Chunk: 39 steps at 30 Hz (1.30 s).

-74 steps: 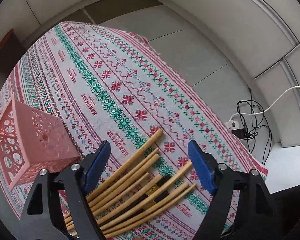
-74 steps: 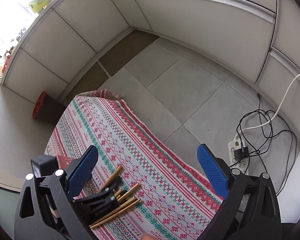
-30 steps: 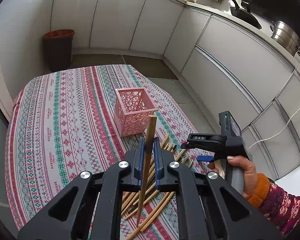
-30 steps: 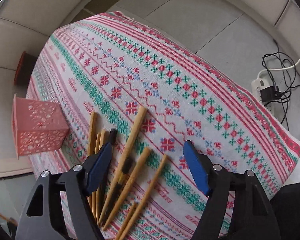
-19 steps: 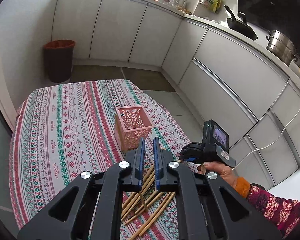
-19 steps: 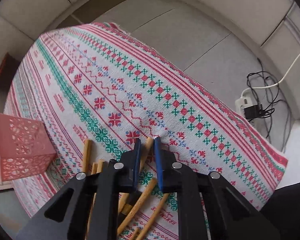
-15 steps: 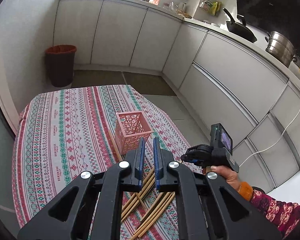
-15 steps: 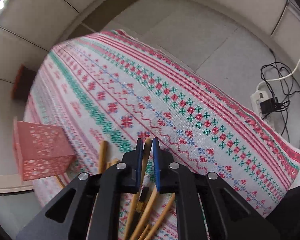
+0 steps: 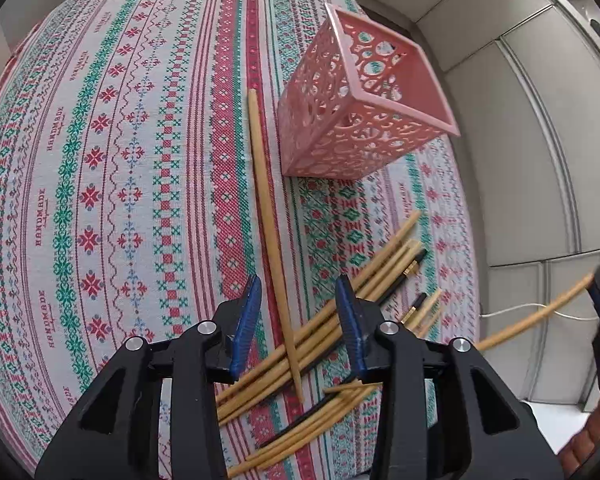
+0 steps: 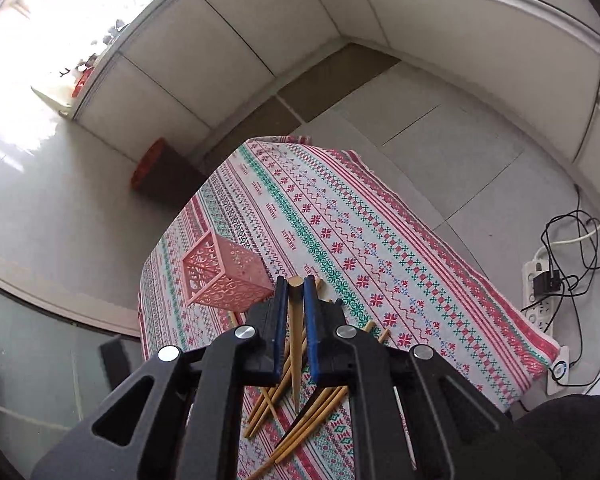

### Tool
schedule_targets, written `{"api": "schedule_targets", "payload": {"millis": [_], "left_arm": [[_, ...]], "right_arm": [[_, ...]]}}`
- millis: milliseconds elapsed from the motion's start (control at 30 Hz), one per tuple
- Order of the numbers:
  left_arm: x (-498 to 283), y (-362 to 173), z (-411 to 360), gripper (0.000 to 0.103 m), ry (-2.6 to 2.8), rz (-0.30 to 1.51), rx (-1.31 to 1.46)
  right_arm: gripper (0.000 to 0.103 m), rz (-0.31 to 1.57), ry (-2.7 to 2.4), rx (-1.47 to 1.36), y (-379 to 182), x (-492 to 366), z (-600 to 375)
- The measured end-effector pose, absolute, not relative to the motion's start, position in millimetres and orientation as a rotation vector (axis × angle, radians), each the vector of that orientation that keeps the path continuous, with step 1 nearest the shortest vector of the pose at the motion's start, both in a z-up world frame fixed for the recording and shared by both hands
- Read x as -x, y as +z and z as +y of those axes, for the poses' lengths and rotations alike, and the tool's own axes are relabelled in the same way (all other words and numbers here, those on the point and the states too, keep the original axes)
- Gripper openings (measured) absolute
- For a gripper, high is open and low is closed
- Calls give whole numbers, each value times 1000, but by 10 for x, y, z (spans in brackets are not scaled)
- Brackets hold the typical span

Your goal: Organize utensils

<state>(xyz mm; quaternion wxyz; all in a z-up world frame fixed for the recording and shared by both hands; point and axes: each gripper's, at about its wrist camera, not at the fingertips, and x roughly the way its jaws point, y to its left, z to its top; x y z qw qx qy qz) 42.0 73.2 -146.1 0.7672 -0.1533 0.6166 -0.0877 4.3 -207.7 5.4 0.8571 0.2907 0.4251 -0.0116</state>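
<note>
A pink perforated basket (image 9: 360, 100) stands on the patterned tablecloth (image 9: 100, 140); it also shows in the right wrist view (image 10: 224, 276). Several wooden and black chopsticks (image 9: 340, 308) lie in a loose pile near the cloth's near edge. One long wooden chopstick (image 9: 266, 204) lies alone beside the basket. My left gripper (image 9: 296, 312) is open over the lower end of that chopstick, low above the pile. My right gripper (image 10: 296, 308) is shut on a wooden chopstick (image 10: 296, 344), held up above the pile; that chopstick shows at the right edge of the left wrist view (image 9: 536, 316).
White cabinets (image 10: 460, 20) line the walls. A dark bin with a red rim (image 10: 156, 168) stands on the floor beyond the table. A power strip with tangled cables (image 10: 548, 276) lies on the floor to the right. The cloth's edge (image 10: 480, 276) runs along the right side.
My left gripper has opened and dropped low over the table; the chopstick it held now lies beside the basket. My right gripper has closed on a chopstick and lifted it off the pile.
</note>
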Motion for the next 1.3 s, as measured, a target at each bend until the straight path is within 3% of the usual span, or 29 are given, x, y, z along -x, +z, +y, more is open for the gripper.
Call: {"api": "schedule_targets", "payload": {"millis": [67,167,233,267,300,367,500,767,1000,1033,1067,1100,1133,1233,1300], "left_arm": [[-452,-1558,676,38,-134,1374,326],[-405,-1658,599,48,-130,1426,332],[-351,-1751,546,47,-92,1443,298],[-319,-1773,511,39,-62,1426,263],[-296,-1767,460,8,-38,1409,213],[-246,-1796,420,5,-33,1390,196],[-72,-1652,610,5,-17,1331,251],[127,-591,1177,5,33,1046,281],[130,-261,1209,5,17,951,248],[137,-240,1184,5,12,938,242],[148,-200,1154,5,4,919,234],[167,-146,1131,5,-6,902,228],[191,-81,1119,5,-14,887,219],[247,35,1049,5,-40,844,193],[269,73,1024,4,-59,829,183]], "right_arm": [[9,897,-33,-603,54,-9,-2121],[9,912,-30,-607,28,15,-2192],[9,911,-30,-596,16,8,-2213],[9,909,-31,-593,0,-3,-2225],[9,910,-32,-593,-20,-26,-2224],[9,913,-25,-605,-62,-53,-2236],[9,909,13,-604,-16,-71,-2212],[8,844,171,-530,447,8,-1985],[9,799,171,-495,786,-15,-1974],[10,829,141,-510,715,-66,-2036],[20,875,98,-529,577,-159,-2119],[32,928,45,-548,391,-271,-2212],[52,976,-1,-569,195,-380,-2298],[53,1133,-132,-618,-500,-699,-2483],[48,1233,-194,-677,-934,-873,-2533]]}}
